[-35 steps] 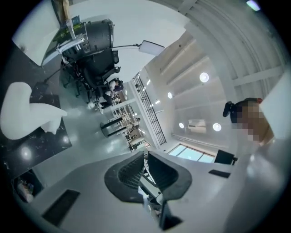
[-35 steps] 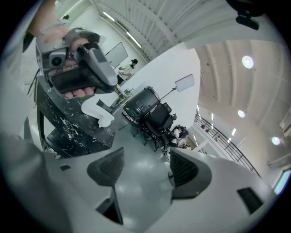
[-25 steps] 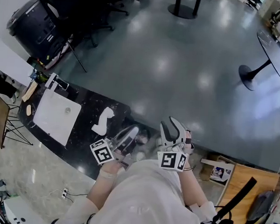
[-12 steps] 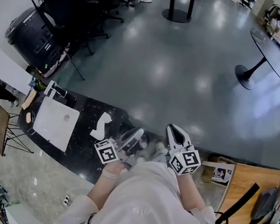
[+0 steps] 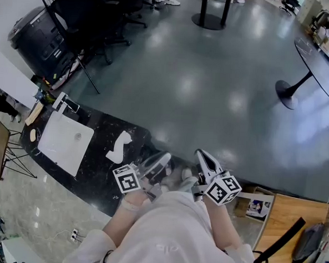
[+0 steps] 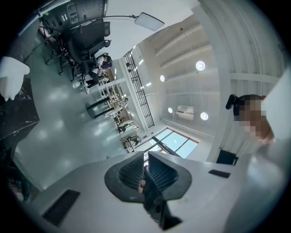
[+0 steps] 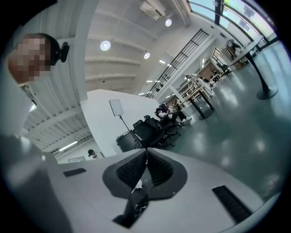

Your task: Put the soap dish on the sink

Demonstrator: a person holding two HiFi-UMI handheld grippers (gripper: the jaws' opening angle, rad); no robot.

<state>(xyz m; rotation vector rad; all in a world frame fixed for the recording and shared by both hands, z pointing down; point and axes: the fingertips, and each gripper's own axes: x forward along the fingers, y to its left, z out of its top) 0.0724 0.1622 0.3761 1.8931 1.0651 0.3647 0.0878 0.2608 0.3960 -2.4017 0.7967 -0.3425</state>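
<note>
A white, oddly shaped soap dish lies on the black counter, just right of the white rectangular sink with its tap. Both grippers hang near the person's chest, over the counter's right end and right of the dish. My left gripper points away from the body; its jaws stand together with nothing between them. My right gripper has just been closing and is shut on nothing. The dish also shows as a white shape at the far left of the left gripper view.
Beyond the counter lies grey glossy floor. Black office chairs and a dark round case stand at the back left. A round table on a pedestal is at the right. A wooden board lies at the lower right.
The right gripper has rolled, so its marker cube now shows cornerwise, and its jaws have gone from open to shut. The left gripper has barely shifted.
</note>
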